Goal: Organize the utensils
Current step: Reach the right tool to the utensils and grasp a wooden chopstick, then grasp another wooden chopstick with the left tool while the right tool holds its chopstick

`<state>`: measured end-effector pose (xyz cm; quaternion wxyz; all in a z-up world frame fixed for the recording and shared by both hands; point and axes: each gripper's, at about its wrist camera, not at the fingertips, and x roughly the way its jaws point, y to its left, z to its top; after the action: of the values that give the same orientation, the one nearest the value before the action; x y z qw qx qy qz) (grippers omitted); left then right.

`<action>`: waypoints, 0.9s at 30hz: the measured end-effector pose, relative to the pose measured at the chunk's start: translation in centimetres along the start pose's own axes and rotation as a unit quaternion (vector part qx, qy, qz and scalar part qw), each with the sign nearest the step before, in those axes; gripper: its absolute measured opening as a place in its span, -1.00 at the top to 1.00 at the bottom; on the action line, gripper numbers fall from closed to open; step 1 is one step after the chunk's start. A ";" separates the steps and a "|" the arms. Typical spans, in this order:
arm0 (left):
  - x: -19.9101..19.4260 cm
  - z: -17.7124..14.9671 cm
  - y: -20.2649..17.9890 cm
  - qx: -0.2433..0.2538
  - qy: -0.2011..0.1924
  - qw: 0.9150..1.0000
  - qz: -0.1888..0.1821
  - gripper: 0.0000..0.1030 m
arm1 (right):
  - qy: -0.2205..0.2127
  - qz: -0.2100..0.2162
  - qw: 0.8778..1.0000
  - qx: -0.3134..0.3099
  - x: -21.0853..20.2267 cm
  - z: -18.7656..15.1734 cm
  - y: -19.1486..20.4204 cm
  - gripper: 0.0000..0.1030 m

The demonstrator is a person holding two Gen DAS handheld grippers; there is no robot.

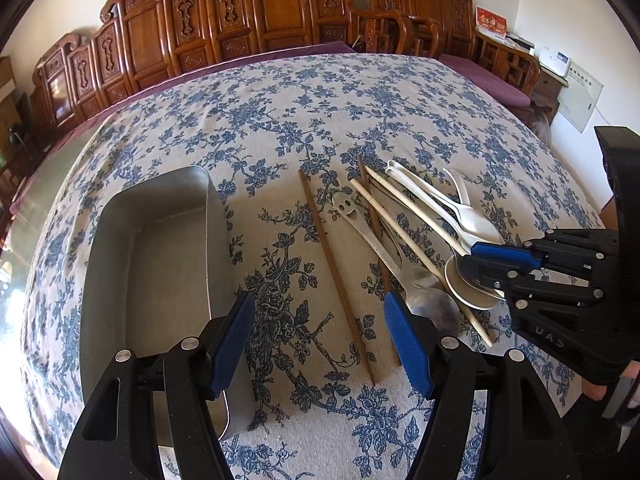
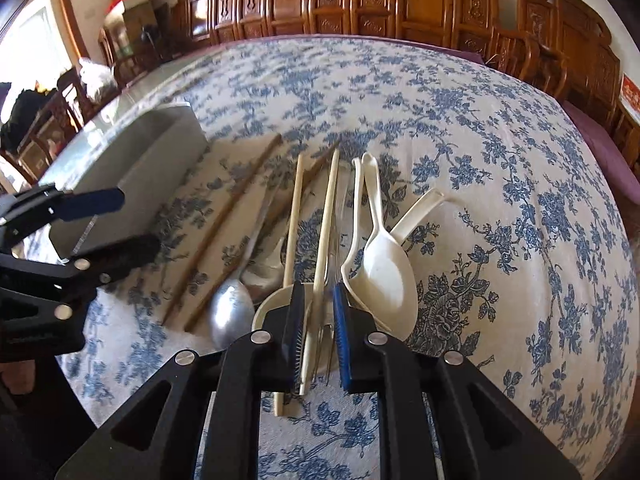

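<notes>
Now I am straddling a pale chopstick [image 2: 320,272] in the utensil pile with my right hand-held gripper [image 2: 318,344], fingers narrowly apart; my left hand-held gripper [image 1: 320,340] is hovering wide open beside the metal tray [image 1: 160,248] on the tabletop [image 1: 360,96].

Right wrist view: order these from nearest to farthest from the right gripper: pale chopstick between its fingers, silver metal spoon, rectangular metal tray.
1. Pale chopstick, between the right gripper's fingers.
2. Silver metal spoon, just left.
3. Rectangular metal tray, far left, upper.
</notes>
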<state>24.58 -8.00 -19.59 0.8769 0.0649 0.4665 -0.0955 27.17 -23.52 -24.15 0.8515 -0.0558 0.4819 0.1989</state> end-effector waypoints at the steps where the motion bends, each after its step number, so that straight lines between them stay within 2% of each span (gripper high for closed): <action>1: 0.0 0.1 0.0 0.001 0.000 1.000 0.000 -0.25 | -0.002 0.002 1.000 0.000 -0.2 0.0 0.0 0.86; 5: 0.5 0.2 0.0 0.002 0.005 1.000 -0.001 -0.21 | -0.018 0.013 1.000 0.015 -1.4 -0.1 -0.5 0.88; 11: 2.2 0.5 -0.8 0.010 0.028 0.999 -0.014 0.12 | -0.058 0.034 0.997 0.046 -4.7 -0.8 -1.7 0.88; 13: 2.8 0.4 -1.0 0.012 0.036 0.999 -0.016 0.17 | -0.067 0.036 0.996 0.050 -5.6 -1.0 -2.0 0.88; 18: 4.5 -0.1 -1.4 0.019 0.063 0.998 -0.002 0.38 | -0.080 0.042 0.995 0.049 -7.0 -1.5 -2.2 0.88; 23: 4.9 -0.3 -1.2 0.012 0.071 0.997 0.001 0.44 | -0.084 0.044 0.994 0.045 -7.4 -1.4 -1.8 0.88; 25: 4.8 -0.3 -1.1 0.007 0.074 0.997 -0.006 0.64 | -0.085 0.044 0.994 0.042 -7.6 -1.4 -1.6 0.88; 26: 4.8 -0.3 -1.0 0.006 0.076 0.997 -0.007 0.90 | -0.086 0.043 0.995 0.041 -7.6 -1.4 -1.6 0.88; 27: 4.7 -0.4 -1.0 0.006 0.079 0.997 -0.004 0.91 | -0.086 0.043 0.994 0.040 -7.7 -1.4 -1.5 0.88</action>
<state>26.63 -9.44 -23.75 0.8364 0.0757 0.5343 -0.0964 23.16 -27.48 -18.54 0.8822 0.0170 0.4160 0.2201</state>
